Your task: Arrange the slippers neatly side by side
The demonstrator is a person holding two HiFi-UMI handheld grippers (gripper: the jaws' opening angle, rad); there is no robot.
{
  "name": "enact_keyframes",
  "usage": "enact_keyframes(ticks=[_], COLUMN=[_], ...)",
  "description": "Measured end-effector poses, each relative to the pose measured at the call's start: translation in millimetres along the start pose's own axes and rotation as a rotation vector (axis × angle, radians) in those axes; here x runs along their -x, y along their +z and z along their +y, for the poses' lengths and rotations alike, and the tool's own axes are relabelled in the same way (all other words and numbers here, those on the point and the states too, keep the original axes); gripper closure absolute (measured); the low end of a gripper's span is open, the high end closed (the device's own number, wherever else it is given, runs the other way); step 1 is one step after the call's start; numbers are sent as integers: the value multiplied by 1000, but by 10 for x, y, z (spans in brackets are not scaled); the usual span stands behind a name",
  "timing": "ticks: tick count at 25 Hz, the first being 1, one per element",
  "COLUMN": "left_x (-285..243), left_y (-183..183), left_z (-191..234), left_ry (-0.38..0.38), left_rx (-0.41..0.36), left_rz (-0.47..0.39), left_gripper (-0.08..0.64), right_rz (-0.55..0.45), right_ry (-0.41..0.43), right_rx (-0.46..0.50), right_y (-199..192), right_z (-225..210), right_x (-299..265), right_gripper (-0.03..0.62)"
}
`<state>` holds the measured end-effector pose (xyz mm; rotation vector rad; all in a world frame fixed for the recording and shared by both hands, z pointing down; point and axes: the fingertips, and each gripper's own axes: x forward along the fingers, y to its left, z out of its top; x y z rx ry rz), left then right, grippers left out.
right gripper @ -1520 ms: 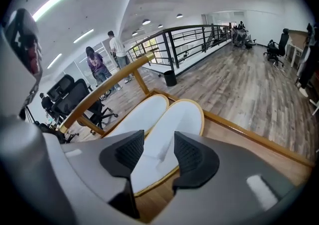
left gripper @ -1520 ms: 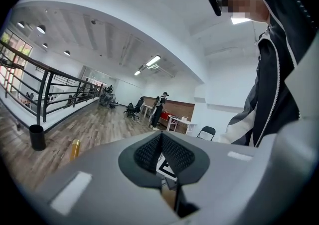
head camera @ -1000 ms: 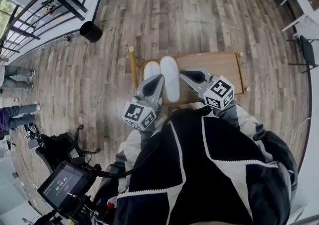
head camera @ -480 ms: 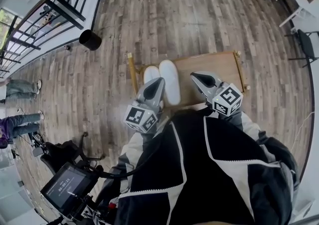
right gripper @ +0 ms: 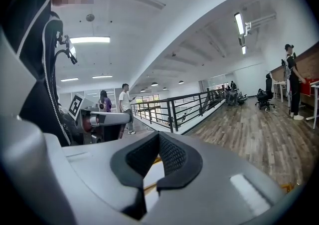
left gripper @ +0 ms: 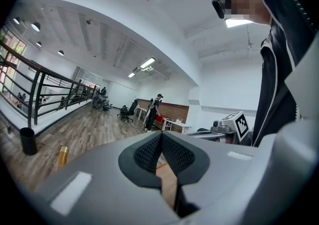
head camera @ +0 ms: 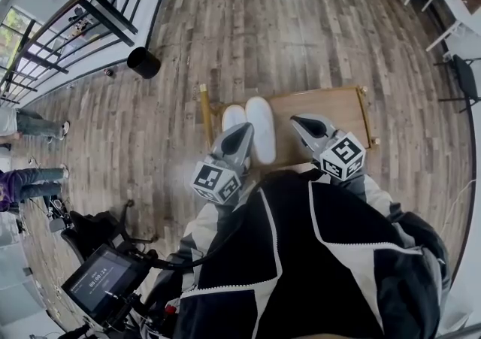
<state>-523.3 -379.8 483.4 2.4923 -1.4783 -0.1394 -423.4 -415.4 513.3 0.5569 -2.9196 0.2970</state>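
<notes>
Two white slippers [head camera: 252, 125] lie side by side, touching, at left end of low wood desk [head camera: 338, 104]; L tongs [head camera: 242, 134] closed, empty, at near end of the pair; R tongs [head camera: 302, 123] closed, empty, over bare desk just right of them.

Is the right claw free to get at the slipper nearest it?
Probably yes: only bare table lies between the right claw and that slipper, though its jaws are shut and must open first.
</notes>
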Motion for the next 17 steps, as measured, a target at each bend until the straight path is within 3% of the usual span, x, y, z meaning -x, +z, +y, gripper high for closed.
enact_keyframes(ticks=[17], left_x=[115], left_y=[21], left_z=[92], left_ry=[28], left_rx=[-7], left_rz=[5], left_gripper=[541], right_rz=[23], right_ry=[51], right_rx=[-14], right_y=[-34], right_z=[163], right_x=[-168], right_gripper=[592])
